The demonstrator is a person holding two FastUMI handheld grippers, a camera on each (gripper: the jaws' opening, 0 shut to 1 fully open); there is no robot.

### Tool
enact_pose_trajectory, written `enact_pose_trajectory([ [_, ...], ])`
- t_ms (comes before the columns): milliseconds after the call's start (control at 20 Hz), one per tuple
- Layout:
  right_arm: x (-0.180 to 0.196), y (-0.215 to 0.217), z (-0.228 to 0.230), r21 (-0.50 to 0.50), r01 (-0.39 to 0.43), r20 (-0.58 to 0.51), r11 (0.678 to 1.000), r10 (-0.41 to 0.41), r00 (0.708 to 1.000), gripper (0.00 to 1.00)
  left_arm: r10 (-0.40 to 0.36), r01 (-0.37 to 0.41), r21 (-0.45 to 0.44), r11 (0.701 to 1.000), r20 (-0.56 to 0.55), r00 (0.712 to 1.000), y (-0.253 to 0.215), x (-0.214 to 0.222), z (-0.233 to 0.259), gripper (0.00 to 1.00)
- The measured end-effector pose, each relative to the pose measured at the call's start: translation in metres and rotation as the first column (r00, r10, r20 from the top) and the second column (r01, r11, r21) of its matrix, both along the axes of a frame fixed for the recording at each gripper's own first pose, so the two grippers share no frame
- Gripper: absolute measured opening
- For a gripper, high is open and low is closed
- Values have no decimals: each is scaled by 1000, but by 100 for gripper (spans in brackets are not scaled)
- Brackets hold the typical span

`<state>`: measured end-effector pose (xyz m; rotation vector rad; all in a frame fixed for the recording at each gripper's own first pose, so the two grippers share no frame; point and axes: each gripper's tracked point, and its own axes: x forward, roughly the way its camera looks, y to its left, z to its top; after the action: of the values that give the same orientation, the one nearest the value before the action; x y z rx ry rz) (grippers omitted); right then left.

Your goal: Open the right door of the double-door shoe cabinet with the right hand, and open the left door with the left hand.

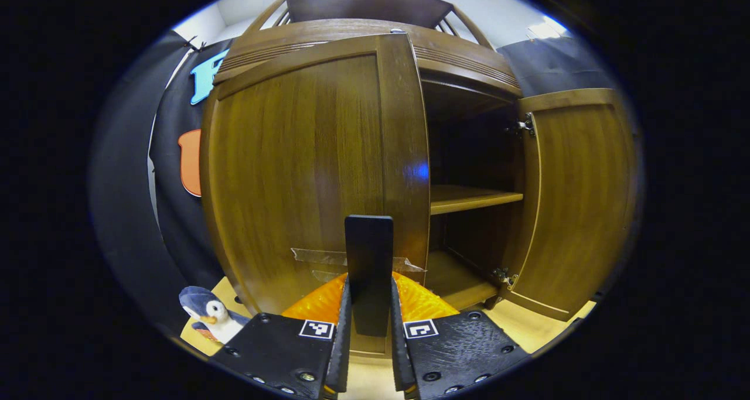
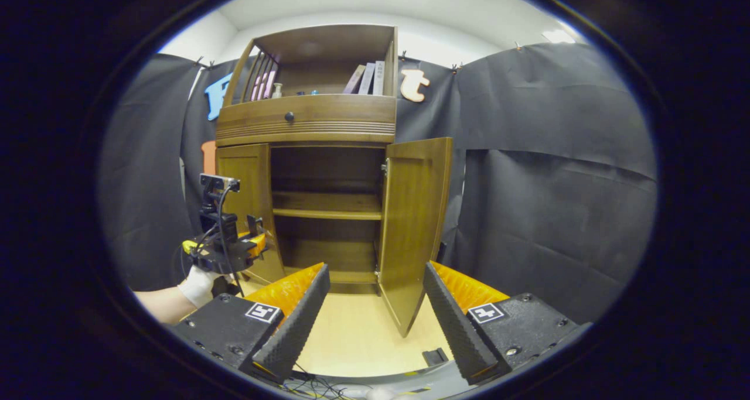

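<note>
Keep the left tool [image 1: 369, 306], clamped on the black handle [image 1: 369, 259] of the part-open left door [image 1: 304, 171], pulling along the hinge arc; right tool [image 2: 375, 306] spread, right door [image 2: 413, 224] open.

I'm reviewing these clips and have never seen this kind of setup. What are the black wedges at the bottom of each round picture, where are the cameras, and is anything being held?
No robot here: a person holds a two-finger gripper in each hand, with a camera riding on each.

The wedges are each gripper's own fingers. In the left gripper view, the left gripper is closed on a dark flat handle on the left door, which is partly open. The right door stands wide open, showing a bare shelf.

The right gripper view looks from farther back: the right gripper is open and holds nothing. The person's gloved hand holds the left gripper at the cabinet. A toy penguin sits on the floor.
</note>
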<state>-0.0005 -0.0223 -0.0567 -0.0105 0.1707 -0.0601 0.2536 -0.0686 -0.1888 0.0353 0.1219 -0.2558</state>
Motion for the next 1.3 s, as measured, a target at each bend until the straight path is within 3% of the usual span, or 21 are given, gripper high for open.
enact_pose_trajectory([
  [150, -4, 8, 1, -1, -23, 7, 1000, 23, 1000, 100, -7, 7, -32, 999, -13, 1000, 12, -17, 0, 20],
  [200, -5, 10, 1, -2, -33, 8, 999, 33, 999, 100, -8, 8, -26, 1000, -8, 1000, 16, -24, 1, 20],
  [250, -6, 12, 0, -3, -41, 9, 999, 41, 999, 100, -6, 6, -18, 1000, -4, 1000, 21, -27, 2, 28],
  [300, -5, 15, 0, -3, -51, 7, 999, 51, 999, 100, -4, 3, -11, 1000, -3, 1000, 26, -32, 1, 12],
  [350, -5, 18, -1, 0, -59, 7, 998, 59, 998, 100, -1, 1, -12, 1000, -1, 1000, 32, -38, 3, 20],
  [950, -6, 66, -12, 29, -189, -7, 982, 189, 982, 100, 108, -108, 29, 994, -7, 994, 121, -95, 4, 19],
  [1000, -7, 71, -14, 30, -198, -11, 980, 198, 980, 100, 115, -115, 21, 993, -7, 993, 127, -91, 4, 11],
  [1200, -5, 85, -15, 37, -226, -11, 973, 227, 974, 100, 200, -200, 25, 979, -16, 980, 172, -103, 3, 0],
  [1300, -4, 91, -15, 40, -234, -10, 971, 235, 972, 100, 219, -219, 28, 975, -8, 976, 190, -107, 4, 0],
])
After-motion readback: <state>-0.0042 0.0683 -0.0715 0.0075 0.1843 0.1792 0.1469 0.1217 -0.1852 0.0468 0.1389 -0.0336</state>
